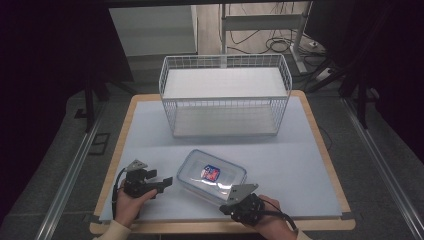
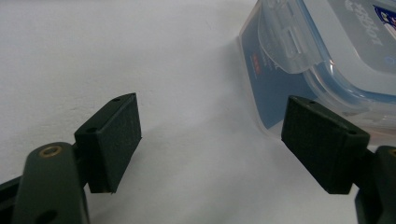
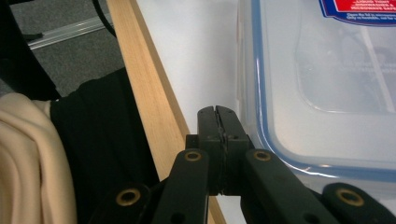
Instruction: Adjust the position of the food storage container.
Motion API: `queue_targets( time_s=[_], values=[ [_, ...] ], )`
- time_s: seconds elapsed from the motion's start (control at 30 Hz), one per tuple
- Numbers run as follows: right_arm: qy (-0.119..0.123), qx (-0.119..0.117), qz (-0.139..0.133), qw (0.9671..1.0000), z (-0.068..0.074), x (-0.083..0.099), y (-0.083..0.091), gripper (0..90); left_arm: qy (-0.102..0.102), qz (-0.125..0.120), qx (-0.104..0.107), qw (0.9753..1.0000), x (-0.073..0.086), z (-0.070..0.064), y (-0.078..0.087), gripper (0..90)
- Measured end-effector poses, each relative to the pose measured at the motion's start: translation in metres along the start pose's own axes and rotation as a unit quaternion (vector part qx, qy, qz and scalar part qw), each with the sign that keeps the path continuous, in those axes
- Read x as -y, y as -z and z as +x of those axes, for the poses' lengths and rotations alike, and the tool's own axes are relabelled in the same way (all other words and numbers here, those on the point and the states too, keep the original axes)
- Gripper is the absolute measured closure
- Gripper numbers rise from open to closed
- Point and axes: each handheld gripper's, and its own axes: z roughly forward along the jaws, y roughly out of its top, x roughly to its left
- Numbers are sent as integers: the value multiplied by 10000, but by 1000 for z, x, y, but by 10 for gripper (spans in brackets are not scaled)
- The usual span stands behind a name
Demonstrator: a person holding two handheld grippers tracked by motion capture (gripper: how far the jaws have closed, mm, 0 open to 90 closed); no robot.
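Table (image 1: 310, 165) carries a wire basket (image 1: 225, 95), empty, well beyond both tools. Lidded plastic container (image 1: 212, 176) lies between the grippers, lid on, not lifted. Left gripper (image 1: 167, 181) holds its jaws wide apart just beside the container's end; right gripper (image 3: 218, 122) has jaws pressed together, empty, alongside its near edge. Judgement: nothing grasped yet; everything remains.

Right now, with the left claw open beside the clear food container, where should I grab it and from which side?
Probably the short end wall of the clear food container facing the left claw, approached from the left. That claw is open and already aligned near that end. The box lies flat and looks too wide to span, so pinch the rim under its folded lid latch, one jaw above and one below.
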Motion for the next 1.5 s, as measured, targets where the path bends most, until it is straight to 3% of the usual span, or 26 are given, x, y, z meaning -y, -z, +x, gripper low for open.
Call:
queue_targets(
  time_s=[0.1, 0.57, 0.97, 1.3, 1.5],
  values=[
    [33, 81, -6, 10000, -3, 3, 1, 894, -12, 0, -2, 10000, 0, 0, 0, 194],
    [-306, 400, -160, 9986, -30, 14, 20, 894, -34, 24, -45, 10000, 0, 0, -1, 194],
    [-633, 699, -287, 9951, -56, 23, 32, 894, -10, 49, -27, 10000, 0, 1, -2, 194],
    [-737, 686, -310, 9944, -63, 29, 31, 894, 0, 33, -17, 10000, 1, 0, -2, 194],
    [-923, 661, -625, 9916, -71, 33, 52, 894, 5, 21, -20, 10000, 0, 0, -1, 194]
  ],
)
